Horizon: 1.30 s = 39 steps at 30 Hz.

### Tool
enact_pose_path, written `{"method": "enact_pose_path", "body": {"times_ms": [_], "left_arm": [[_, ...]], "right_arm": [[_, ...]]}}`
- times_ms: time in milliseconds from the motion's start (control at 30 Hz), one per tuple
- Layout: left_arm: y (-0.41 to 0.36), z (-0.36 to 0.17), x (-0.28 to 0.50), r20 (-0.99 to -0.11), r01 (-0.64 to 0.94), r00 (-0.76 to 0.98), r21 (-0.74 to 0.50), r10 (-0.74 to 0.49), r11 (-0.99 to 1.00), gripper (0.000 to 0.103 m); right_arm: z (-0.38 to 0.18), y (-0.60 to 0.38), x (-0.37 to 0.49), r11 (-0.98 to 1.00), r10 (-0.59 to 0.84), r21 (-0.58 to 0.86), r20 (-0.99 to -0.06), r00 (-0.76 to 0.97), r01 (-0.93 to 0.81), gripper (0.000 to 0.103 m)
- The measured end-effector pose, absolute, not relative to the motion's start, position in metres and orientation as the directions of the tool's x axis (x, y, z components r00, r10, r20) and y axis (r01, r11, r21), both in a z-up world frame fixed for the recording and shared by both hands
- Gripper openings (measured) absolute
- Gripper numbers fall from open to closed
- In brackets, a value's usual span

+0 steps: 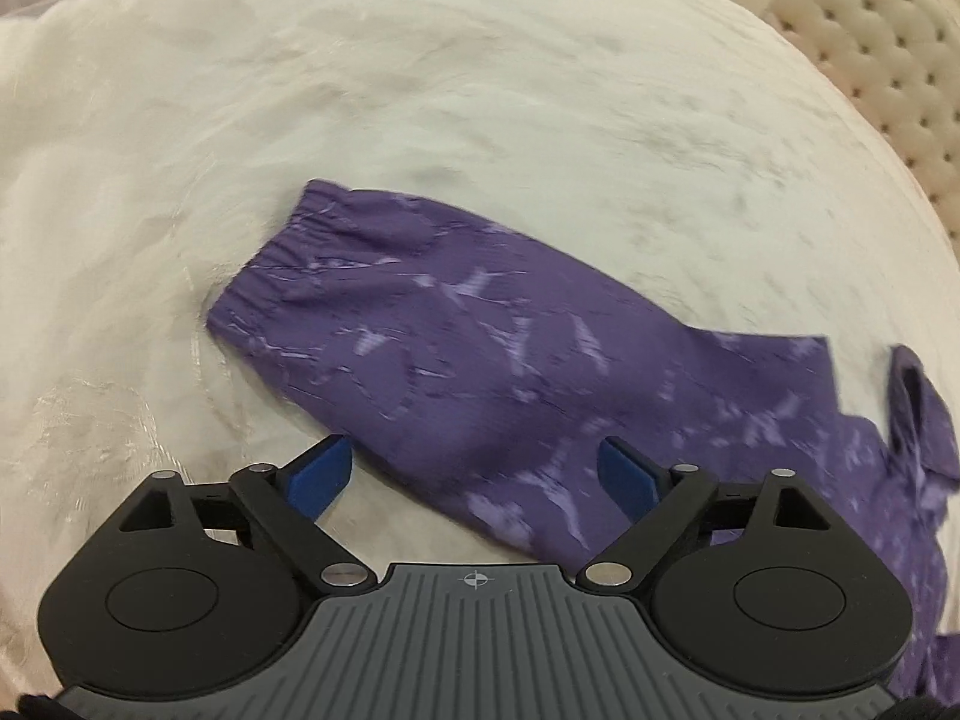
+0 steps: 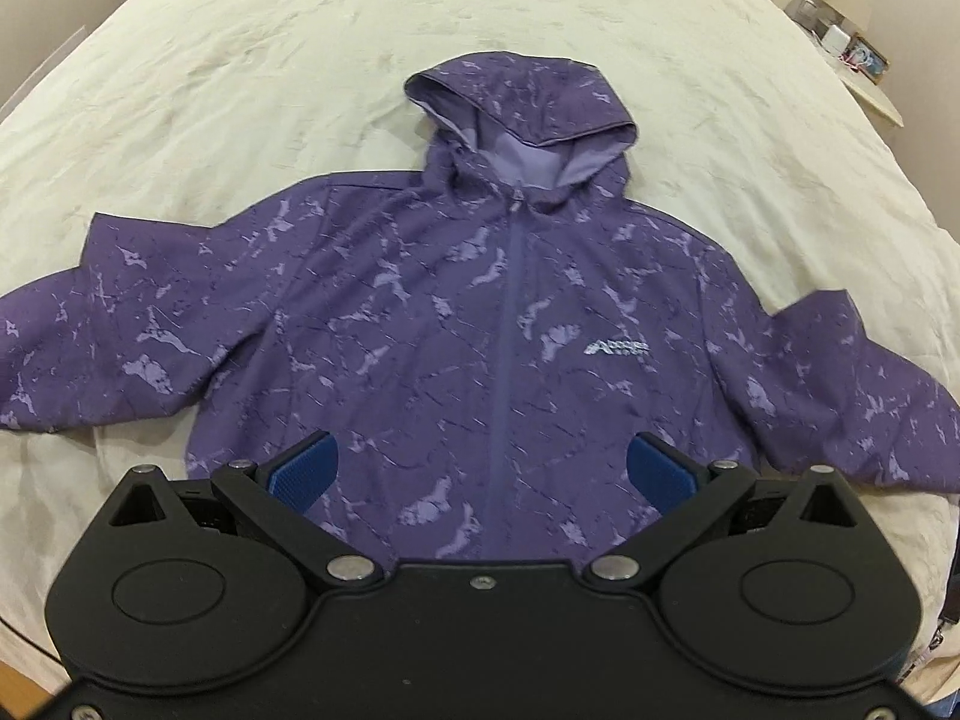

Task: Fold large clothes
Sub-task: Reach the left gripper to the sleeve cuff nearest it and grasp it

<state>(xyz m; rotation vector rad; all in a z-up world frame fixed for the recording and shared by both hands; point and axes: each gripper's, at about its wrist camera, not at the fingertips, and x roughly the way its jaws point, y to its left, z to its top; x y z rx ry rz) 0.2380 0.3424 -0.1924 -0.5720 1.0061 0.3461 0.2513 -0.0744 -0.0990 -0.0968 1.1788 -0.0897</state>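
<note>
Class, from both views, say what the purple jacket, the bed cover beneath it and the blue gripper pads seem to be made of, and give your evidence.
Purple jacket: probably smooth synthetic shell fabric, matte, marble-printed; it lies flat with crisp creases, with a gathered elastic cuff.
Bed cover: cream, soft, slightly fuzzy textile, possibly plush; mottled nap.
Pads: seemingly blue rubber or plastic with fine ridged texture.

A: What lies under the right gripper [image 2: 483,468]?

B: A purple hooded jacket [image 2: 456,312] spread face up on a cream bedspread [image 2: 240,60], zipper closed, hood [image 2: 522,102] pointing away, 2 sleeves stretched out to either side.

A: And the jaws?

B: Spread wide, blue pads [image 2: 303,468] hanging above the jacket's lower front, gripping nothing. A small pale logo [image 2: 618,349] sits on the chest, right of the zipper.
</note>
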Motion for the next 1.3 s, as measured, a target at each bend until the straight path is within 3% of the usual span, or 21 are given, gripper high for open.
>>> {"method": "enact_pose_path", "body": {"times_ms": [200,367,700,733,767,800,900,1133,1300], "left_arm": [[0.361,-0.215,0.248,-0.866,-0.552,0.499,-0.302,0.019,0.777,0.091],[0.372,-0.231,0.259,-0.849,-0.577,0.528,-0.367,-0.009,0.73,0.102],[0.388,-0.236,0.264,-0.834,-0.652,0.552,-0.439,-0.009,0.618,0.101],[0.389,-0.235,0.26,-0.821,-0.65,0.571,-0.452,0.001,0.611,0.096],[0.388,-0.233,0.258,-0.814,-0.653,0.581,-0.453,0.018,0.608,0.071],[0.388,-0.231,0.255,-0.812,-0.657,0.582,-0.442,0.039,0.611,0.038],[0.391,-0.226,0.248,-0.8,-0.656,0.598,-0.453,0.049,0.603,0.016],[0.365,-0.163,0.236,-0.715,-0.579,0.689,-0.446,0.118,0.682,0.014],[0.313,-0.085,0.235,-0.589,-0.426,0.801,-0.441,0.104,0.79,0.014]], "right_arm": [[-0.103,-0.068,0.263,0.999,-0.027,-0.019,-0.942,0.334,0.029,0.102],[-0.106,-0.068,0.266,0.998,0.011,0.028,-0.951,0.31,0.052,0.102],[-0.121,-0.069,0.264,0.999,0.007,0.018,-0.967,0.256,0.043,0.102],[-0.122,-0.069,0.264,0.999,0.011,0.021,-0.968,0.253,0.039,0.102],[-0.123,-0.069,0.263,0.999,0.015,0.025,-0.968,0.25,0.035,0.102],[-0.124,-0.069,0.262,0.999,0.019,0.028,-0.969,0.247,0.032,0.102],[-0.128,-0.072,0.26,0.999,0.035,0.041,-0.969,0.244,0.021,0.102],[-0.14,-0.09,0.25,0.995,0.096,0.095,-0.967,0.235,-0.013,0.102],[-0.147,-0.111,0.24,0.991,0.136,0.13,-0.962,0.237,-0.041,0.102]]}}
